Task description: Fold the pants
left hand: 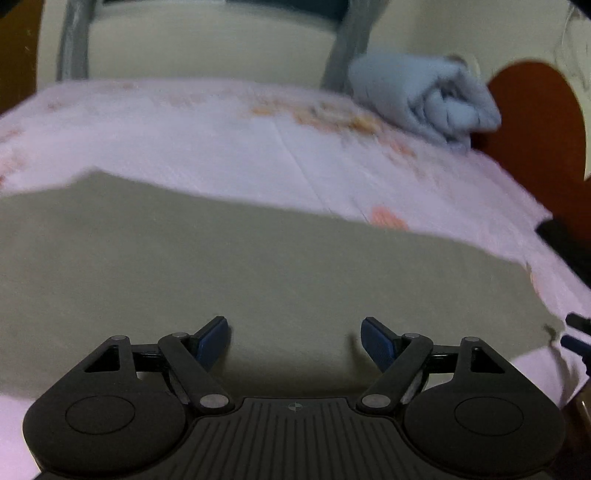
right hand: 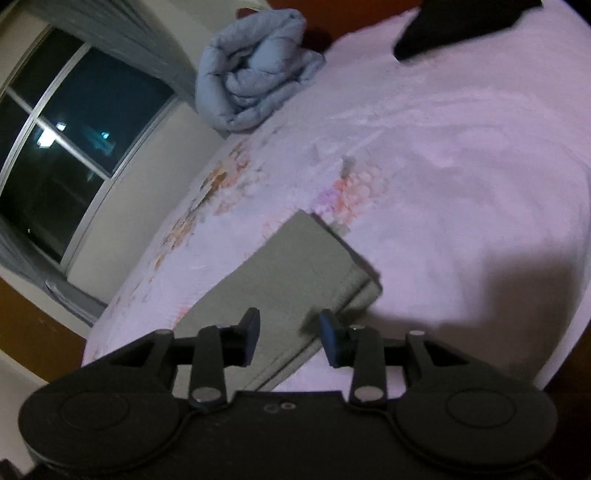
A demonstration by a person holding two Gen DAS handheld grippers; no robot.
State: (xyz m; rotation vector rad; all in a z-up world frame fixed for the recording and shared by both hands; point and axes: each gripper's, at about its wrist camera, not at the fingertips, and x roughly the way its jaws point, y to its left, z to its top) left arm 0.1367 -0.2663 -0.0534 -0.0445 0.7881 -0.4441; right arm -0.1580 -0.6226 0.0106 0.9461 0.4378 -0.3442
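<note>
- My left gripper (left hand: 294,334): released, above folded grey pants (left hand: 240,266).
- My right gripper (right hand: 289,334): released, over pants' edge.
- Ahead: rolled blue quilt (right hand: 251,70), pink floral bedsheet (right hand: 443,166).

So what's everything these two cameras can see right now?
Pants: one, grey-green, folded flat on the bed.
Bedsheet: one, pink with flower print, covers the bed.
Quilt: one, light blue, rolled at the bed's far edge.
Dark cloth: one, black, at the far side of the bed; kind unclear.
Window: one, dark outside, pale frame, grey curtain beside it.
Left gripper: black, blue fingers, open above the pants.
Right gripper: black, blue fingers, open over the pants' edge.
</note>
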